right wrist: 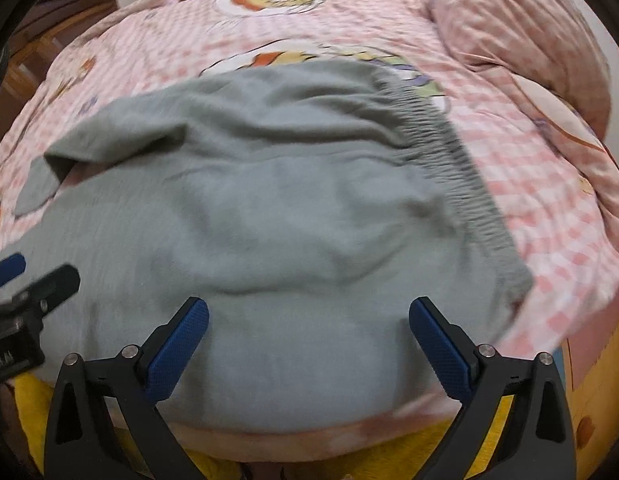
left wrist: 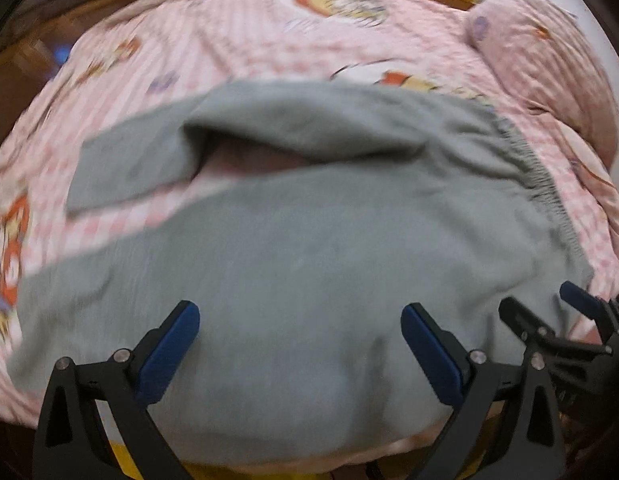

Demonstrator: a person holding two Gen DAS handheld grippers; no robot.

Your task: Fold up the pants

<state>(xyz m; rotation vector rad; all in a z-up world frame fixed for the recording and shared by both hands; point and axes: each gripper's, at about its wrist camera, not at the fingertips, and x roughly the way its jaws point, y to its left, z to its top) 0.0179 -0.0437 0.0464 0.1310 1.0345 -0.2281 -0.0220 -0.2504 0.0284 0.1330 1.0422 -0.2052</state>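
Pants [left wrist: 293, 248], grey, lie spread on the bed [left wrist: 269, 36] near its front edge, waistband [left wrist: 545, 176] to the right and legs running left, the far leg [left wrist: 125, 168] partly folded over with pink sheet showing in the gap between the two. Left gripper [left wrist: 299, 316] hangs just above the cloth with its jaws wide and nothing between them. Right gripper [right wrist: 307, 316], beside it nearer the waistband, is also spread wide and empty, though blur makes it hard to say whether either tip touches the fabric.
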